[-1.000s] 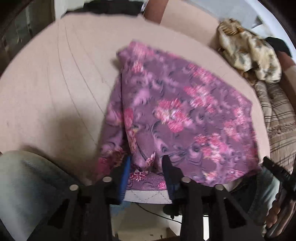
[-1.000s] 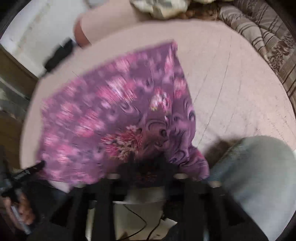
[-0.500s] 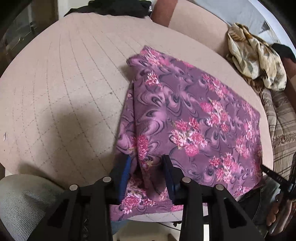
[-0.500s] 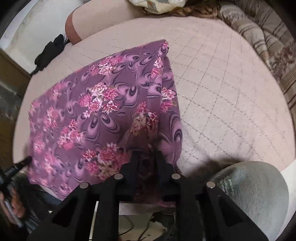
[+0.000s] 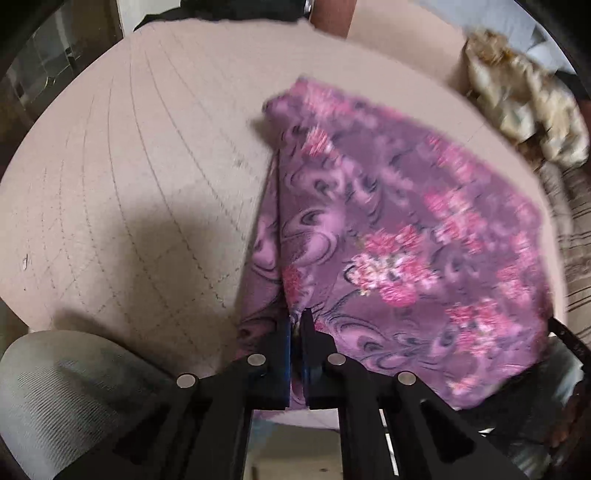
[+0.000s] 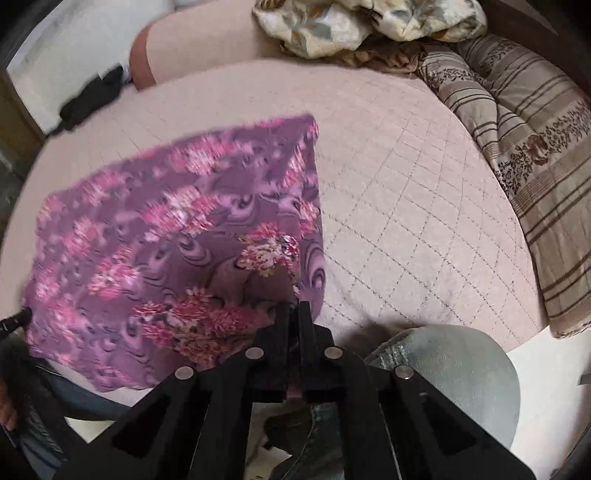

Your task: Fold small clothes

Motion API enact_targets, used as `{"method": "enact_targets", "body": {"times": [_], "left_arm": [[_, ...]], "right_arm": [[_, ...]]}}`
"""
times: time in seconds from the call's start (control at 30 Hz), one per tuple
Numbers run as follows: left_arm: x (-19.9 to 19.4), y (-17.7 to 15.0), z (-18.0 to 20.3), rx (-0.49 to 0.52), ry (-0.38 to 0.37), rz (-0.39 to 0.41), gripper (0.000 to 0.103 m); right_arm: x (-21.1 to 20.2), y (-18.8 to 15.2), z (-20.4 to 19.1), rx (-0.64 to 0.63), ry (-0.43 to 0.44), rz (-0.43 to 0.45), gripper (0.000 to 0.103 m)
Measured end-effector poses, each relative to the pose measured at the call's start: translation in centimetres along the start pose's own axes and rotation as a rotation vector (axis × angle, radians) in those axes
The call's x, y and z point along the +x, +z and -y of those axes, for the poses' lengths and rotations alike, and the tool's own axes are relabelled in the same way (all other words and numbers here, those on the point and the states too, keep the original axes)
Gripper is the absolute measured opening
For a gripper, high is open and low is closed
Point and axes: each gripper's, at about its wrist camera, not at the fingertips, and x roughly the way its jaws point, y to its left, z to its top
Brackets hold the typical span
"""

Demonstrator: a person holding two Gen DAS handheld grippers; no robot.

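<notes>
Cloth: purple floral garment [image 5: 399,236] lies spread on the pink quilted bed [image 5: 129,177], its near hem hanging a little over the bed's front edge. Seen from the right wrist it is the same cloth [image 6: 166,236], with its right edge running straight up the quilt [image 6: 406,206].
Layers: a darker under-layer shows along the cloth's left border in the left view, so it looks already doubled once. A judgement, since blur hides the seam.
Left claw: left gripper [image 5: 296,321] is clenched on the near-left corner of the cloth; fabric shows in the thin slit between the jaws.
Right claw: right gripper [image 6: 293,308] is clenched on the near-right corner, cloth bunched just ahead of the tips.
Why held so: one corner per claw keeps the near hem taut between them, so the edge can travel as one straight line, not sag in the middle.
Why pointed down: both claws come at the cloth steeply from above, which suits pinching a flat hem off a soft quilt.
Step in hand: grasp made; the likely next move is to lift the hem and carry it over to the far edge.
Risk: thin slippery fabric may slide out, or only the top layer may be caught.
Surroundings: crumpled floral blanket [image 6: 369,22] and striped duvet [image 6: 535,155] lie well apart, beyond the working patch.
</notes>
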Motion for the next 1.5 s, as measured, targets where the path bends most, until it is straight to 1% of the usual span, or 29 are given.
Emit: {"method": "enact_targets", "body": {"times": [0.03,0.07,0.13,0.17,0.2,0.23,0.27,0.3,0.33,0.4,0.43,0.47,0.53,0.6,0.63,0.7,0.77,0.83,0.87,0.93,0.97,1.0,1.1,1.23,1.27,1.3,1.37,1.4,1.5], "left_arm": [[0.1,0.2,0.1,-0.004,0.009,-0.004,0.005],[-0.1,0.2,0.2,-0.005,0.004,-0.002,0.005],[-0.7,0.0,0.1,0.003,-0.020,0.008,0.009],[-0.9,0.0,-0.2,-0.008,-0.033,0.003,0.010],[-1.2,-0.1,-0.7,-0.025,-0.053,0.006,0.015],[-1.7,-0.1,-1.2,-0.045,-0.076,0.017,0.021],[-2.6,-0.2,-1.9,-0.078,-0.087,0.044,0.034],[-3.3,-0.3,-2.4,-0.100,-0.089,0.070,0.046],[-4.0,-0.3,-2.9,-0.117,-0.094,0.099,0.051],[-5.6,0.0,-3.8,-0.136,-0.091,0.158,0.066],[-5.8,0.4,-4.1,-0.133,-0.080,0.173,0.069],[-5.8,1.2,-4.1,-0.119,-0.062,0.182,0.073],[-5.4,2.1,-3.3,-0.086,-0.049,0.177,0.073],[-4.3,2.8,-2.3,-0.053,-0.048,0.152,0.073],[-3.6,2.7,-1.8,-0.042,-0.057,0.136,0.073],[-2.0,2.6,-1.7,-0.048,-0.093,0.085,0.073],[-0.8,2.2,-1.8,-0.081,-0.129,0.024,0.073],[0.0,1.9,-2.4,-0.112,-0.179,-0.026,0.067],[0.1,1.9,-2.6,-0.118,-0.194,-0.036,0.064],[0.0,1.9,-3.2,-0.149,-0.242,-0.037,0.045],[0.4,1.8,-3.9,-0.186,-0.289,-0.062,0.017],[0.8,1.7,-4.3,-0.212,-0.317,-0.080,0.010],[0.3,1.5,-5.0,-0.242,-0.377,-0.066,0.009],[-0.8,0.9,-5.6,-0.277,-0.463,-0.006,0.008],[-0.9,1.0,-5.8,-0.282,-0.479,0.004,0.008],[-1.0,0.9,-5.9,-0.284,-0.491,0.009,0.008],[-1.0,1.0,-6.1,-0.293,-0.501,0.010,0.008],[-0.9,1.0,-6.1,-0.295,-0.501,0.009,0.008],[-1.4,1.2,-5.6,-0.275,-0.499,0.027,0.007]], "right_arm": [[1.4,0.2,0.1,0.005,-0.007,-0.048,0.004],[2.1,0.4,0.2,0.013,-0.016,-0.071,0.004],[1.7,0.6,0.3,0.032,-0.021,-0.054,0.004],[1.4,0.7,0.3,0.027,-0.025,-0.042,0.006],[1.2,0.6,0.3,0.018,-0.013,-0.031,0.010],[0.9,0.5,0.4,0.013,0.000,-0.022,0.021],[0.2,0.5,0.5,0.013,0.020,0.003,0.038],[-0.6,0.6,0.6,0.015,0.032,0.032,0.045],[-2.1,0.4,0.7,0.025,0.050,0.088,0.049],[-5.2,0.5,0.7,0.029,0.097,0.192,0.057],[-6.2,0.7,0.4,0.024,0.122,0.219,0.063],[-7.2,0.9,-0.4,0.011,0.157,0.243,0.064],[-8.9,1.9,-3.1,-0.048,0.264,0.272,0.066],[-9.7,2.7,-5.7,-0.095,0.372,0.274,0.070],[-9.7,3.6,-7.4,-0.121,0.443,0.256,0.070],[-9.3,4.6,-11.2,-0.176,0.549,0.200,0.070],[-8.7,5.6,-14.3,-0.220,0.591,0.151,0.070],[-7.3,6.8,-17.9,-0.266,0.651,0.069,0.070],[-6.9,7.1,-19.0,-0.273,0.673,0.040,0.070],[-5.1,8.1,-22.4,-0.299,0.694,-0.045,0.070],[-4.5,8.3,-23.5,-0.308,0.689,-0.069,0.070],[-3.7,8.7,-24.9,-0.321,0.685,-0.102,0.070],[-1.2,9.4,-28.5,-0.355,0.689,-0.209,0.070],[1.0,9.9,-33.2,-0.420,0.615,-0.311,0.069],[1.4,9.7,-34.2,-0.444,0.598,-0.333,0.067],[1.9,9.3,-35.8,-0.484,0.562,-0.365,0.064],[2.6,8.8,-38.0,-0.533,0.499,-0.389,0.054],[3.1,8.2,-39.4,-0.577,0.459,-0.404,0.054],[4.7,6.8,-41.3,-0.659,0.356,-0.431,0.053]]}}
